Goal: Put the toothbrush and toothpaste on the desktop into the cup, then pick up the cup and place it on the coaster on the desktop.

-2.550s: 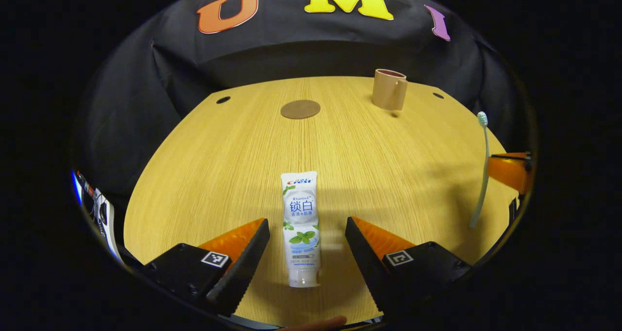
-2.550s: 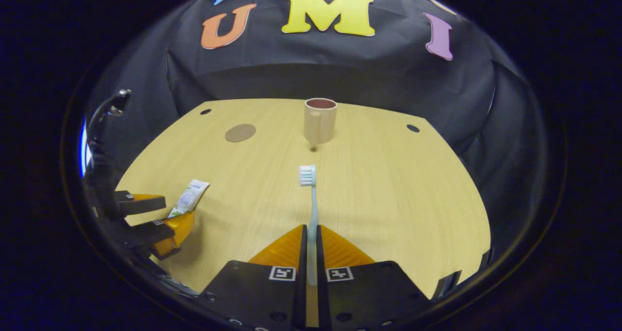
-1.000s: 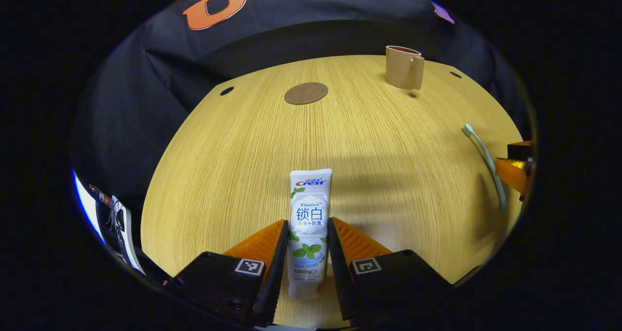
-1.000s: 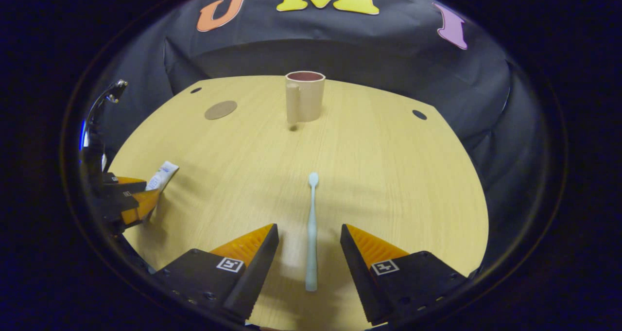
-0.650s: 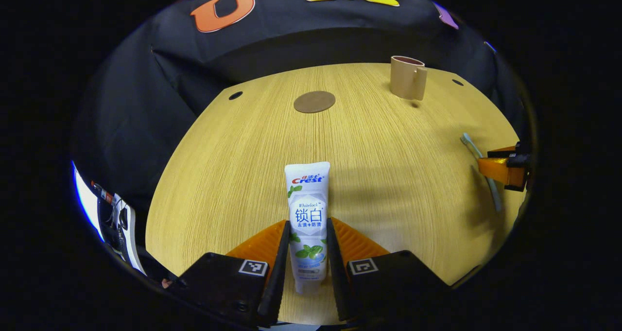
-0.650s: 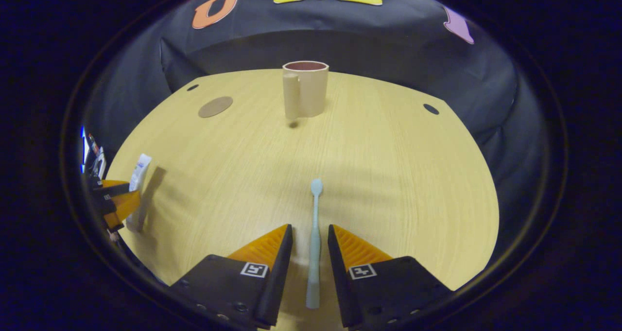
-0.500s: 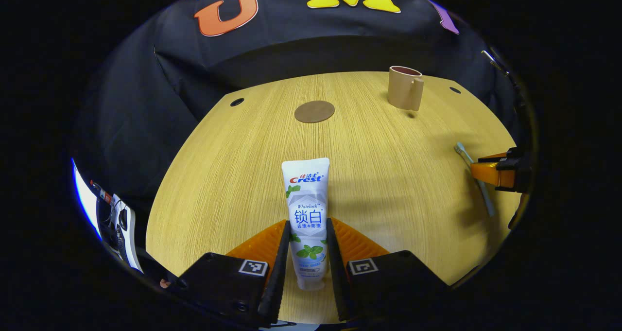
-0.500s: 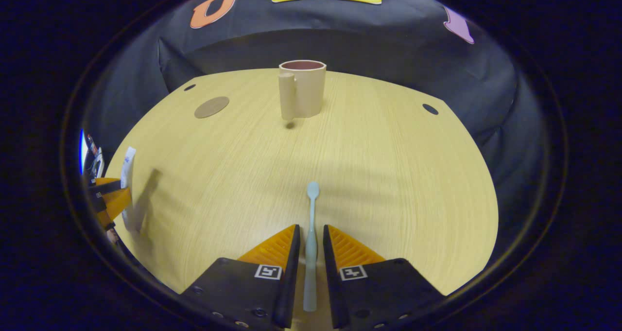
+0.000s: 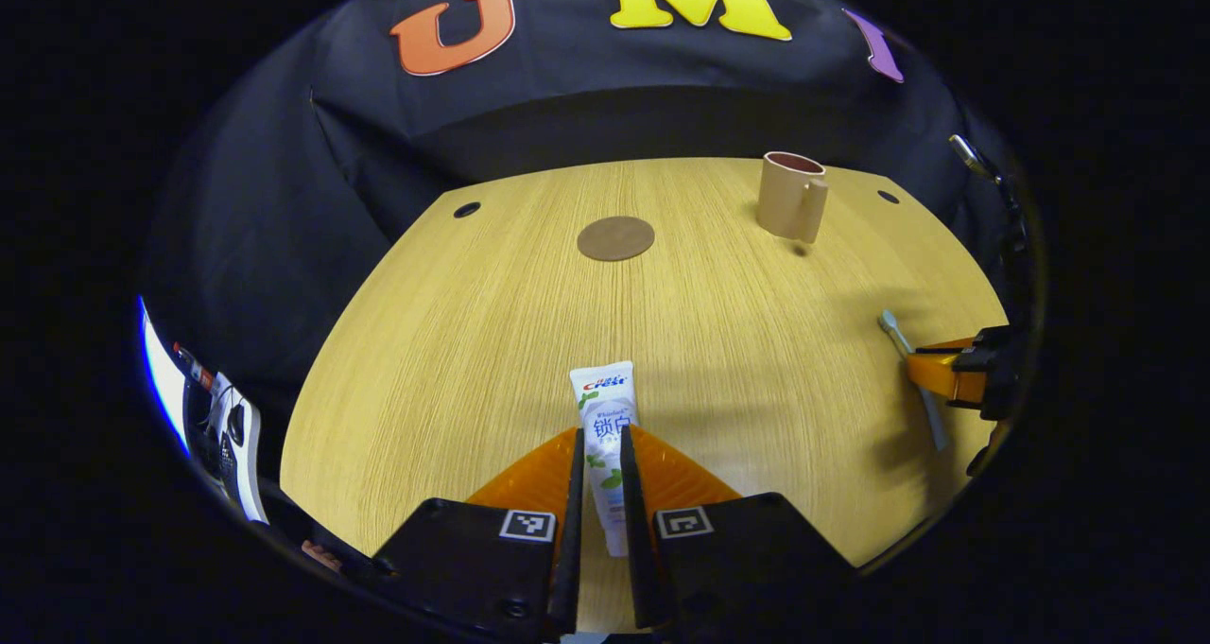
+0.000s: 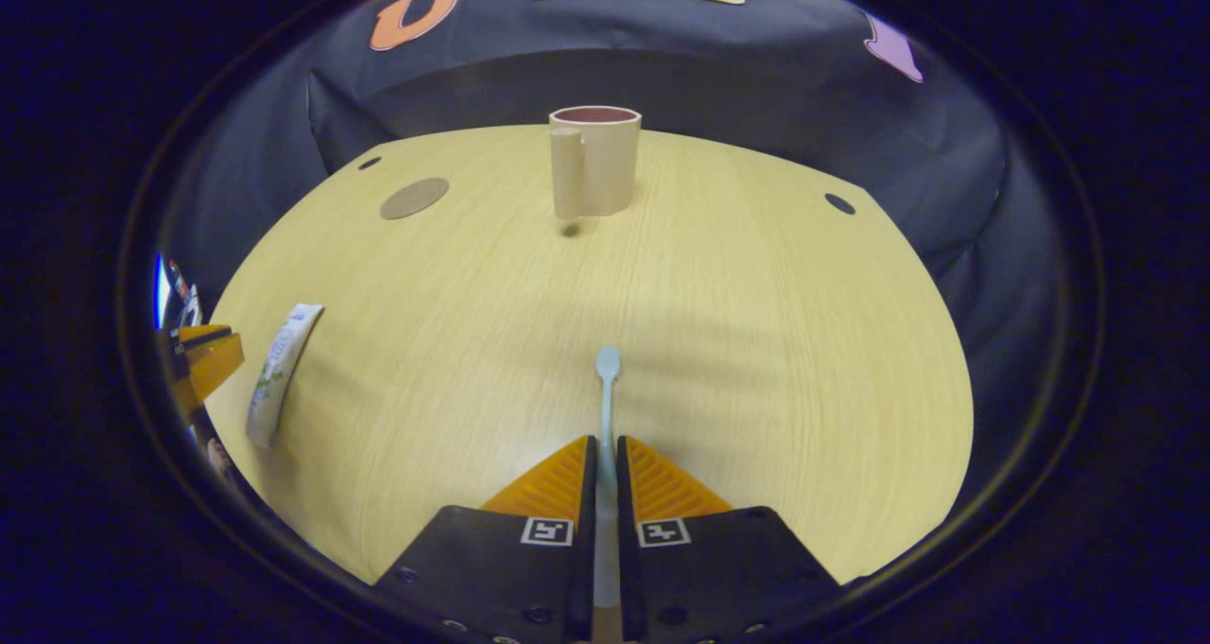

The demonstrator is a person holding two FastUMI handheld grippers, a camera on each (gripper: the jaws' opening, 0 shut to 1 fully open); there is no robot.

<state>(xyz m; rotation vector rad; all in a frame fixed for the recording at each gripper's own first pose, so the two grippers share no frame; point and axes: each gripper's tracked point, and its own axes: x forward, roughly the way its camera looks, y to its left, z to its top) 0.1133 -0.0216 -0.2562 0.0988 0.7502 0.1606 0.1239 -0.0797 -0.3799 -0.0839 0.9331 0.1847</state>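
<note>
In the left gripper view the left gripper [image 9: 600, 436] has its jaws closed tight on the toothpaste [image 9: 605, 417], both fingers pressing on the lower part of the tube, whose crimped end sticks out forward past the fingertips over the table [image 9: 454, 341]. In the right gripper view the right gripper [image 10: 605, 445] is likewise clamped, its jaws drawn together on the handle of the toothbrush [image 10: 605, 398], with the brush head pointing away from the camera above the wood. Farther out in the left gripper view, the right gripper shows at the right edge of the table with the toothbrush slanting through it, head toward the far side. In the right gripper view the left gripper appears at the left edge, the toothpaste beside it hanging at a tilt. Beyond both, the cup [image 10: 594, 160] stands upright near the far edge of the table, its handle turned toward the right gripper's camera and its mouth open. The round coaster [image 9: 615, 238] lies flat on the wood to the cup's left, well apart from it, with nothing on it.
</note>
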